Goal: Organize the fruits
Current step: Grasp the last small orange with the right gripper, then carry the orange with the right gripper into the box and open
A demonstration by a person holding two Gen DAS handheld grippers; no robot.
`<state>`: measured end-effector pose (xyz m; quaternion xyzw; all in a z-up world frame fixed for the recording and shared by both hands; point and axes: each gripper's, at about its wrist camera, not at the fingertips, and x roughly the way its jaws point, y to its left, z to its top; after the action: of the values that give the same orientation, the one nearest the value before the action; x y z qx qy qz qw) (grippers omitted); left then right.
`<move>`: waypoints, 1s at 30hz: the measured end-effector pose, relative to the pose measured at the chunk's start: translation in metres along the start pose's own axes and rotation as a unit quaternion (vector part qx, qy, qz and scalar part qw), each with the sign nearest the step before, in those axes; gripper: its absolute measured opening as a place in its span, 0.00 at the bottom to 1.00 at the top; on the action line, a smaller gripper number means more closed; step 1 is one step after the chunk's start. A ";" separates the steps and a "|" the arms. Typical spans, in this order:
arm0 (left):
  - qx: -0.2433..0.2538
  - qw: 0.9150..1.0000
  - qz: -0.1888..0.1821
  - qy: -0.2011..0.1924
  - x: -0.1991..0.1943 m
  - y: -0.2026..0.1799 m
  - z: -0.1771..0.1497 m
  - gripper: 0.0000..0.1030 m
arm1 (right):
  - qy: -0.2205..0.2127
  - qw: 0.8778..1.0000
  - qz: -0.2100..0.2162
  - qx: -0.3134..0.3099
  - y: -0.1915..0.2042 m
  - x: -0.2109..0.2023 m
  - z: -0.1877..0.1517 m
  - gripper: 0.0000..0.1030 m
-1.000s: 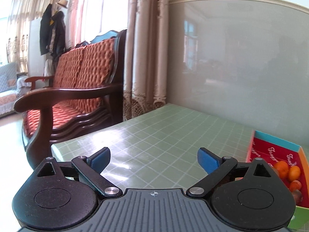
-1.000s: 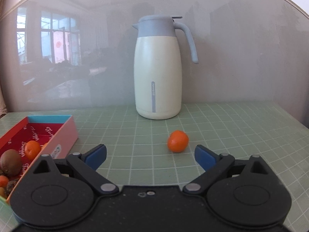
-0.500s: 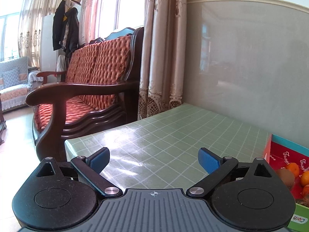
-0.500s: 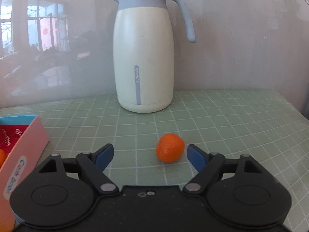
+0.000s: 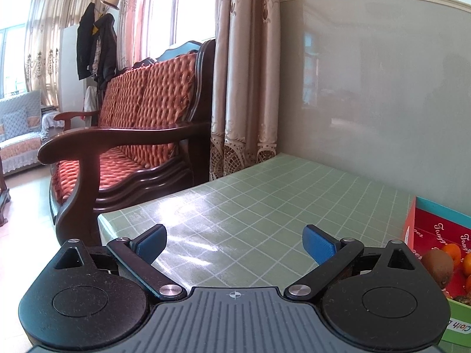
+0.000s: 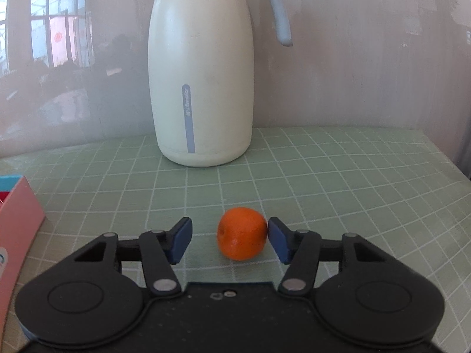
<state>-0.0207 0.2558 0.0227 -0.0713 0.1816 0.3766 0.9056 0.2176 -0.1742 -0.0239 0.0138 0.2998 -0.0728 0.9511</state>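
Note:
A small orange fruit (image 6: 242, 233) lies on the green checked table (image 6: 323, 176). My right gripper (image 6: 229, 242) is open with the fruit between its fingers; the right pad touches the fruit, the left pad stands apart from it. My left gripper (image 5: 235, 244) is open and empty above the table's left part. A red-lined fruit box (image 5: 435, 229) at the right edge of the left wrist view holds a kiwi (image 5: 438, 264) and orange fruits (image 5: 453, 253). The box's pink outer wall (image 6: 14, 229) shows at the left edge of the right wrist view.
A tall cream thermos jug (image 6: 203, 88) with a grey-blue handle stands behind the fruit, near the wall. A wooden sofa (image 5: 132, 135) with orange cushions stands past the table's left edge (image 5: 101, 220). Curtains (image 5: 244, 88) hang in the corner.
My right gripper has moved forward until the orange fruit sits between its fingers, and its jaws have narrowed. The left gripper has swung left, so less of the box shows.

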 end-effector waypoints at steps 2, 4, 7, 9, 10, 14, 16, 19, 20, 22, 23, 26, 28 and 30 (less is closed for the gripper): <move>0.001 1.000 0.000 0.000 0.000 0.000 0.000 0.95 | 0.005 1.000 0.007 0.009 -0.004 0.003 0.001 0.50; 0.002 1.000 0.000 0.002 0.001 -0.001 0.000 0.95 | 0.003 1.000 0.010 0.011 -0.006 0.004 0.002 0.36; 0.001 1.000 0.000 0.003 0.000 -0.001 0.000 0.95 | 0.008 1.000 0.009 0.011 -0.007 0.005 0.002 0.36; 0.001 1.000 0.000 0.002 -0.001 -0.002 0.000 0.95 | 0.013 1.000 0.012 0.015 -0.008 0.008 0.002 0.36; 0.002 1.000 -0.001 0.002 -0.001 -0.002 0.000 0.95 | 0.013 1.000 0.013 0.016 -0.008 0.007 0.001 0.35; 0.003 1.000 -0.002 0.003 -0.001 -0.003 0.000 0.95 | 0.012 1.000 0.021 0.015 -0.008 0.007 0.000 0.35; 0.001 1.000 -0.002 0.002 -0.001 -0.003 0.000 0.95 | 0.011 0.999 0.027 0.014 -0.007 0.005 0.000 0.34; 0.000 1.000 -0.003 0.004 -0.001 -0.003 0.000 0.96 | 0.001 0.999 0.034 0.006 -0.004 -0.001 -0.001 0.34; 0.000 1.000 -0.003 0.004 -0.001 -0.003 0.000 0.96 | -0.002 0.999 0.036 0.003 -0.002 -0.003 -0.001 0.34; 0.000 1.000 -0.005 0.005 -0.001 -0.004 0.000 0.96 | -0.004 0.999 0.046 -0.001 0.001 -0.006 -0.001 0.34; 0.000 1.000 -0.005 0.005 -0.001 -0.005 0.000 0.96 | -0.004 0.999 0.049 -0.004 0.002 -0.007 -0.002 0.34; 0.000 1.000 -0.008 0.006 -0.003 -0.005 0.000 0.96 | -0.007 0.998 0.059 -0.010 0.006 -0.013 -0.003 0.34; 0.000 1.000 -0.009 0.005 -0.003 -0.006 0.000 0.96 | -0.015 0.998 0.068 -0.011 0.009 -0.019 -0.002 0.34; -0.001 1.000 -0.009 0.006 -0.003 -0.006 0.000 0.96 | -0.025 0.996 0.080 -0.013 0.012 -0.029 -0.001 0.34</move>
<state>-0.0188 0.2496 0.0239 -0.0757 0.1862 0.3679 0.9079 0.1955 -0.1586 -0.0084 0.0238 0.2747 0.0075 0.9612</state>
